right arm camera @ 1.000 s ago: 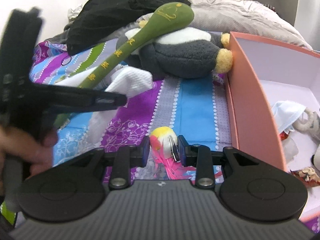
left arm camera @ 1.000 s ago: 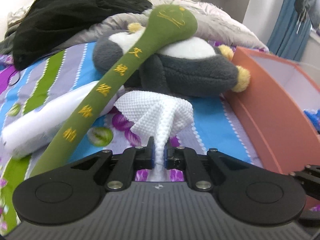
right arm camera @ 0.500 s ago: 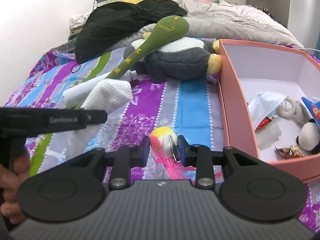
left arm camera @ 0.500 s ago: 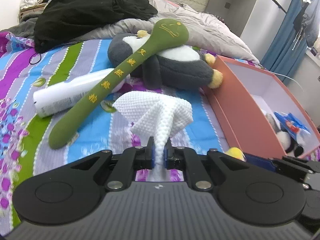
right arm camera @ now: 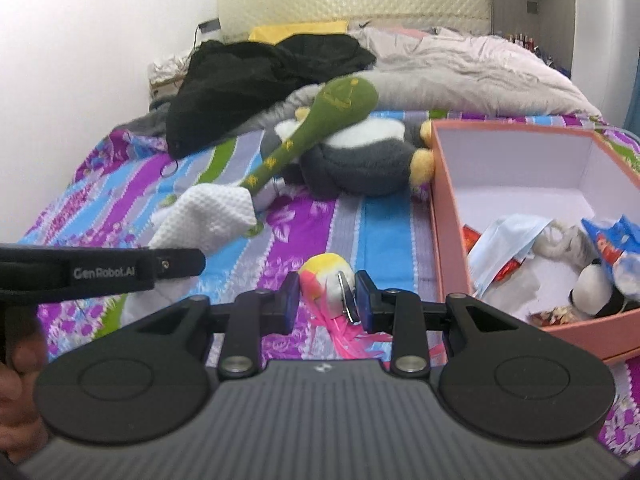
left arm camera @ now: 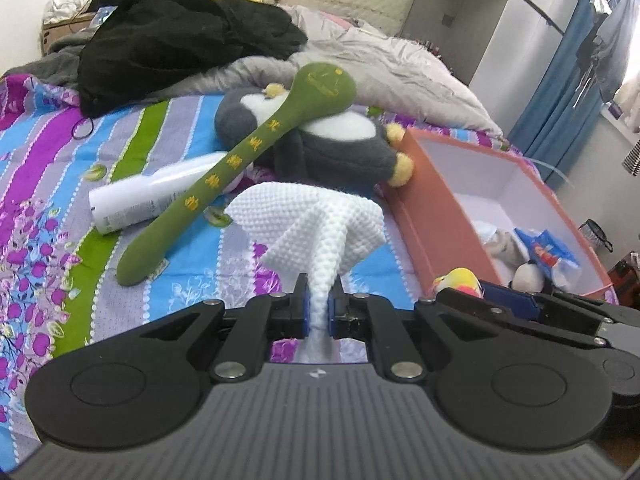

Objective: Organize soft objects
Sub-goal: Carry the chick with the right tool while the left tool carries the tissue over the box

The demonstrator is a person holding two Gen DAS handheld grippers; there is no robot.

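My left gripper (left arm camera: 319, 304) is shut on a white waffle-textured cloth (left arm camera: 316, 220) and holds it above the striped bedspread. The cloth (right arm camera: 208, 216) also shows at the left of the right wrist view. My right gripper (right arm camera: 327, 294) is shut on a small yellow, white and pink plush toy (right arm camera: 326, 276) with pink streamers; the toy also shows in the left wrist view (left arm camera: 460, 280). A pink box (right arm camera: 440, 216) stands to the right and holds a face mask, a small penguin plush and wrappers. A green plush spoon (left arm camera: 248, 160) leans on a grey penguin plush (left arm camera: 332, 148).
A white bottle (left arm camera: 148, 196) lies under the green spoon's handle. Black clothing (left arm camera: 180, 40) and a grey duvet (left arm camera: 384, 64) pile at the head of the bed. The left gripper's body (right arm camera: 100, 270) crosses the left of the right wrist view.
Both grippers have risen and drawn back from the bed, each keeping its hold. More of the bed and the box interior shows now.
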